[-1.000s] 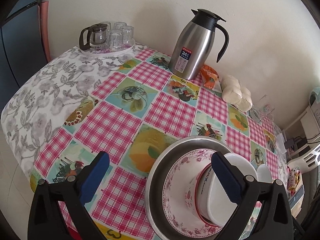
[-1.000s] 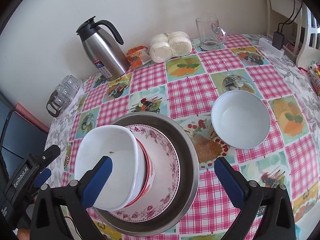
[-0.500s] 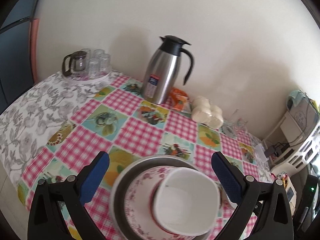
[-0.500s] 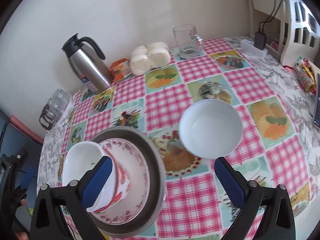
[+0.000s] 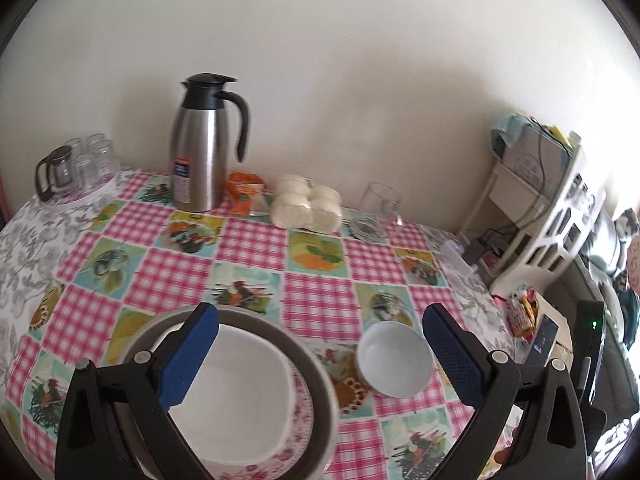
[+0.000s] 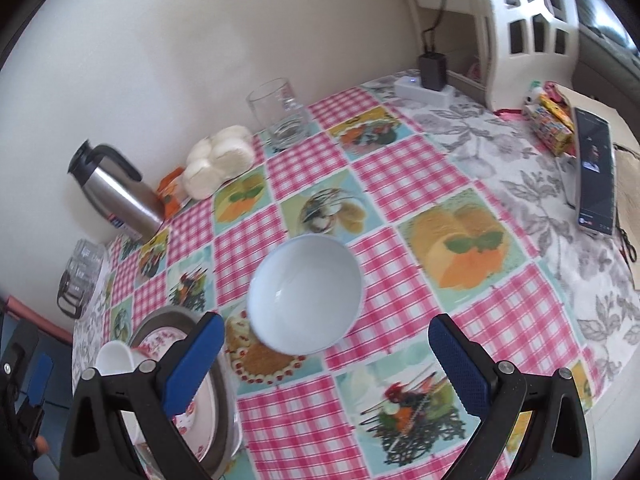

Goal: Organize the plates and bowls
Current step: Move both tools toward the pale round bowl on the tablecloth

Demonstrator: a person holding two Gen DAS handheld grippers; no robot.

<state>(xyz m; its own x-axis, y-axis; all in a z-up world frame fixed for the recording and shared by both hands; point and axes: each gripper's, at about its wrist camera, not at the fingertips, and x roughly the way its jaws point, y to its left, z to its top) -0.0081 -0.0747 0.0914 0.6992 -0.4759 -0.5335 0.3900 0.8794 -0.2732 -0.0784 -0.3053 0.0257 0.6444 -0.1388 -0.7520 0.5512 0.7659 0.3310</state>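
A stack sits at the table's front left: a steel basin [image 5: 320, 396], a pink floral plate [image 5: 298, 420] in it, and a white bowl [image 5: 236, 396] on top. The stack also shows in the right wrist view [image 6: 224, 408], with the white bowl [image 6: 114, 358] on it. A second white bowl [image 5: 394, 360] stands alone on the cloth to the right of the stack, seen large in the right wrist view [image 6: 306, 294]. My left gripper [image 5: 320, 360] is open and empty above the stack. My right gripper [image 6: 320, 364] is open and empty just before the lone bowl.
At the back wall stand a steel thermos jug [image 5: 200, 144], an orange packet [image 5: 244, 192], a bag of white buns [image 5: 306, 206], a glass mug [image 5: 378, 208] and a tray of glasses [image 5: 76, 172]. A phone [image 6: 596, 168] and a power strip [image 6: 424, 88] lie at right.
Both grippers have swung right. The left view now looks down on the stack; the lone bowl has come to the middle of the right view and is closer. Both stay open.
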